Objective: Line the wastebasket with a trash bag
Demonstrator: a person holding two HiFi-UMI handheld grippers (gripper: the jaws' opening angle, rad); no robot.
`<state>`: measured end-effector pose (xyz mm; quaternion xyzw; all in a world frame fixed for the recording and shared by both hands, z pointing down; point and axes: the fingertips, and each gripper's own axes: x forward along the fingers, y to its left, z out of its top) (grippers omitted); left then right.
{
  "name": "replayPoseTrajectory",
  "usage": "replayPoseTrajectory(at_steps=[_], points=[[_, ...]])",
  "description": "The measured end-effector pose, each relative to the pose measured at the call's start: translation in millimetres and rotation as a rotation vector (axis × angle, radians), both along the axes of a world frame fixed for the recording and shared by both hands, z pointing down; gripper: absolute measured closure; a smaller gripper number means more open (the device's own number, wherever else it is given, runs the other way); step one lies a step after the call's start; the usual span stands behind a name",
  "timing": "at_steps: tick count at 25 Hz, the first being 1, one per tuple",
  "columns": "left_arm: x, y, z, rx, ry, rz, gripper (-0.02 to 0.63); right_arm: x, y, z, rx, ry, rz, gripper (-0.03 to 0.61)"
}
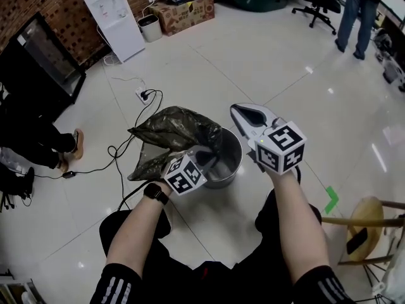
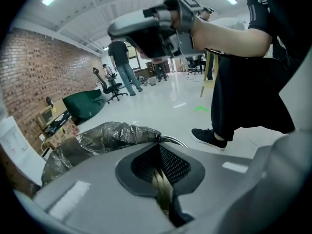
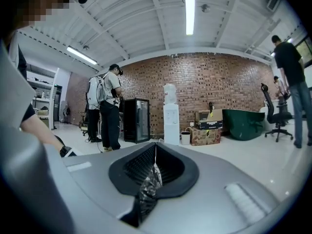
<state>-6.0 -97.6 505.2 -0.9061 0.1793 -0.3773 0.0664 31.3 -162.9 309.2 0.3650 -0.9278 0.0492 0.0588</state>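
Observation:
A round metal wastebasket [image 1: 229, 163] stands on the floor in front of my knees. A dark crumpled trash bag [image 1: 176, 130] hangs over its left rim and bulges up and to the left. My left gripper [image 1: 207, 152] reaches in at the near rim, shut on a thin fold of the bag. The left gripper view shows that gripper [image 2: 159, 155] with film pinched between its jaws, the trash bag [image 2: 97, 139] beyond and a bit of the wastebasket rim [image 2: 174, 140]. My right gripper [image 1: 238, 111] hovers over the far right rim; in its own view the right gripper [image 3: 155, 155] is shut on a crumpled bit of bag [image 3: 147, 185].
A power strip with black cables [image 1: 143, 95] lies on the floor left of the basket. A wooden stool [image 1: 372, 224] stands at the right. A seated person's legs [image 1: 44, 145] are at the left, a standing person [image 1: 355, 10] is far back, and a white water dispenser [image 1: 118, 16] stands by the wall.

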Motion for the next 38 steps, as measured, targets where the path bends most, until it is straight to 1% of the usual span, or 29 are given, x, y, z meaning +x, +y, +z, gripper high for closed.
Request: replayPoseTrajectory(at_steps=[3, 6, 8, 11, 12, 13, 14, 15, 16, 17, 19, 20, 21, 22, 23, 24, 25, 26, 28, 31, 35, 38], points=[[8, 17, 37, -0.056, -0.042, 0.052, 0.613, -1, -2, 0, -0.003, 0.003, 0.0, 0.569], [11, 23, 61, -0.131, -0.042, 0.052, 0.613, -4, -2, 1, -0.007, 0.011, -0.015, 0.569], [16, 27, 67, -0.167, -0.03, 0.056, 0.614, -6, 1, 6, -0.029, 0.02, -0.05, 0.569], [26, 34, 72, -0.177, -0.037, 0.086, 0.614, -13, 2, 29, -0.098, 0.045, -0.127, 0.561], [28, 36, 73, -0.173, -0.047, 0.099, 0.614, -17, 0, 46, -0.13, 0.072, -0.154, 0.538], [30, 40, 73, -0.168, -0.056, 0.113, 0.614, -21, -2, 68, -0.163, 0.129, -0.188, 0.506], [33, 44, 72, -0.161, -0.061, 0.126, 0.614, -26, -3, 96, -0.198, 0.211, -0.228, 0.462], [36, 48, 71, -0.154, -0.059, 0.137, 0.612, -30, -2, 122, -0.234, 0.29, -0.271, 0.44], [38, 49, 68, -0.145, -0.053, 0.144, 0.609, -35, -1, 144, -0.277, 0.333, -0.311, 0.428], [40, 48, 65, -0.139, -0.044, 0.145, 0.609, -41, 0, 159, -0.325, 0.333, -0.344, 0.42], [38, 44, 64, -0.134, -0.038, 0.138, 0.6, -58, 3, 175, -0.402, 0.292, -0.398, 0.407], [36, 42, 66, -0.137, -0.04, 0.134, 0.598, -67, 6, 181, -0.416, 0.309, -0.421, 0.407], [33, 41, 66, -0.142, -0.039, 0.131, 0.591, -73, 9, 190, -0.415, 0.363, -0.439, 0.407], [31, 39, 65, -0.146, -0.034, 0.129, 0.58, -75, 12, 200, -0.406, 0.438, -0.448, 0.411], [29, 38, 62, -0.147, -0.023, 0.127, 0.568, -76, 12, 209, -0.392, 0.512, -0.451, 0.424], [27, 36, 58, -0.145, -0.01, 0.125, 0.557, -74, 12, 218, -0.38, 0.57, -0.45, 0.453], [25, 35, 53, -0.142, 0.001, 0.122, 0.546, -71, 10, 225, -0.375, 0.608, -0.445, 0.493], [24, 33, 50, -0.139, 0.008, 0.119, 0.536, -66, 7, 230, -0.378, 0.626, -0.433, 0.525], [20, 31, 44, -0.136, 0.015, 0.114, 0.513, -54, 0, 237, -0.401, 0.621, -0.396, 0.569], [12, 24, 28, -0.122, 0.04, 0.098, 0.497, -38, -8, 239, -0.426, 0.597, -0.346, 0.571], [-5, 13, -1, -0.09, 0.071, 0.063, 0.486, -14, -14, 236, -0.423, 0.593, -0.315, 0.571], [-31, 2, -25, -0.057, 0.067, -0.001, 0.485, 1, -15, 238, -0.431, 0.596, -0.299, 0.571]])
